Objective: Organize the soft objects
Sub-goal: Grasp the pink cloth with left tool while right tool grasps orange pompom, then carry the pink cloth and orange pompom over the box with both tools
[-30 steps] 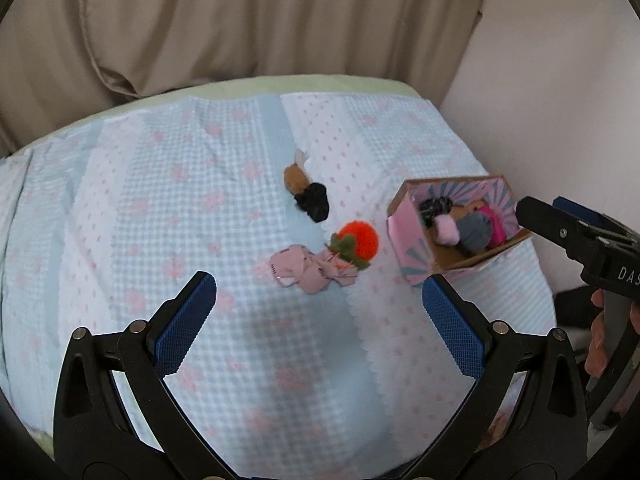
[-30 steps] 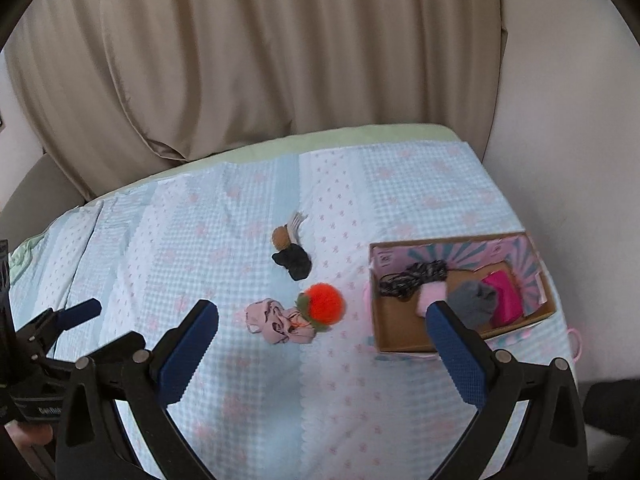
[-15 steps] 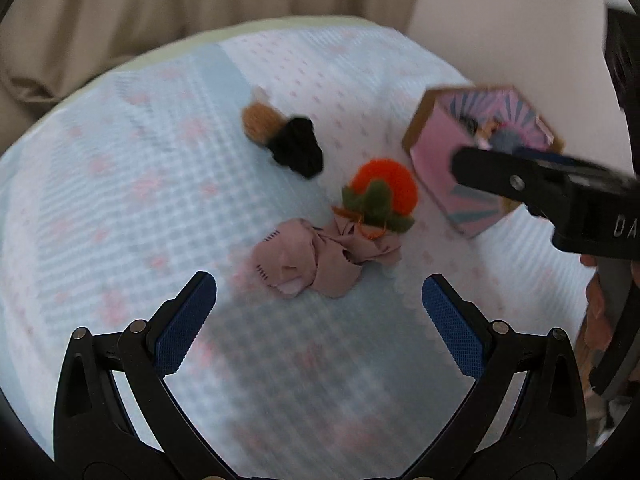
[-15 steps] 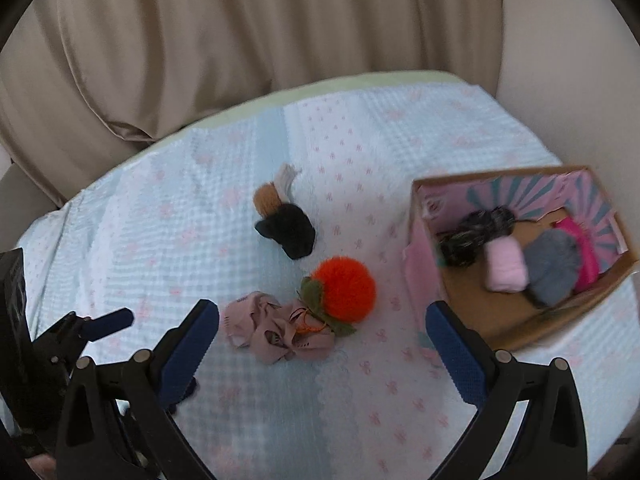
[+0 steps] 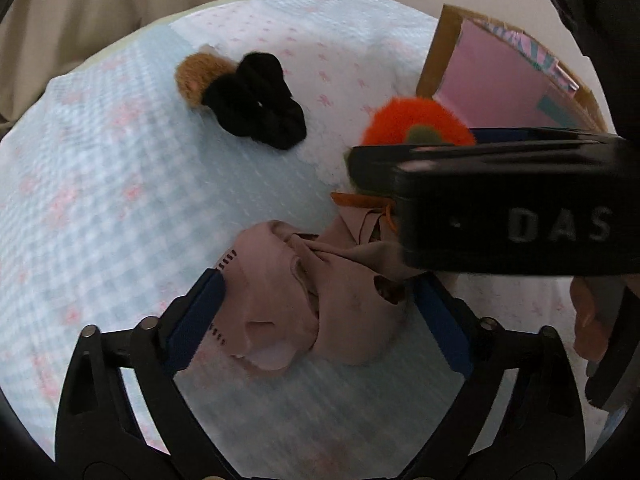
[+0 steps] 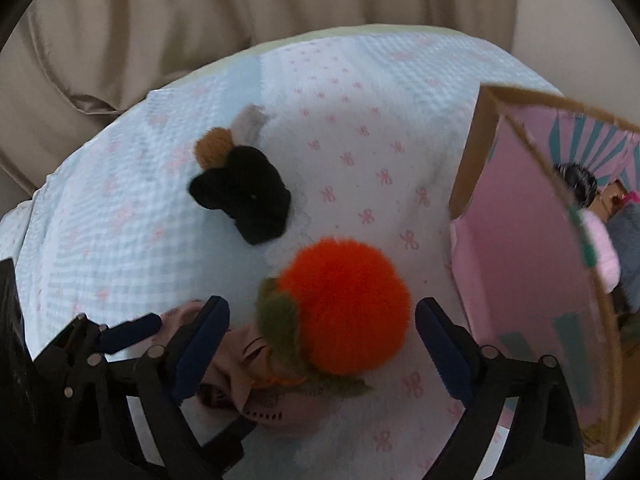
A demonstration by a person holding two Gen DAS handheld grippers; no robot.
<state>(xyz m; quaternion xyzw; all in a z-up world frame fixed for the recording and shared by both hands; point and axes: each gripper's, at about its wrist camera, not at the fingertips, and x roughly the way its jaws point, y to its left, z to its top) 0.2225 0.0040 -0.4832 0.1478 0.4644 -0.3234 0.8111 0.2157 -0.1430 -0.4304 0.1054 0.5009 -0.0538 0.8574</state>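
Observation:
A crumpled pink cloth lies on the blue-and-white bedspread between the open fingers of my left gripper. A fluffy orange pom-pom with green leaves sits between the open fingers of my right gripper, touching the pink cloth. The pom-pom is partly hidden by the right gripper's body in the left wrist view. A black scrunchie and a brown pom-pom lie farther back. A pink cardboard box on the right holds several soft items.
The bedspread covers a bed with beige curtains behind it. The box's near wall stands close to the right of the orange pom-pom. The left gripper's fingers show at lower left of the right wrist view.
Both grippers have come down and forward. The left now straddles the pink cloth and the right straddles the orange pom-pom. Both stay open.

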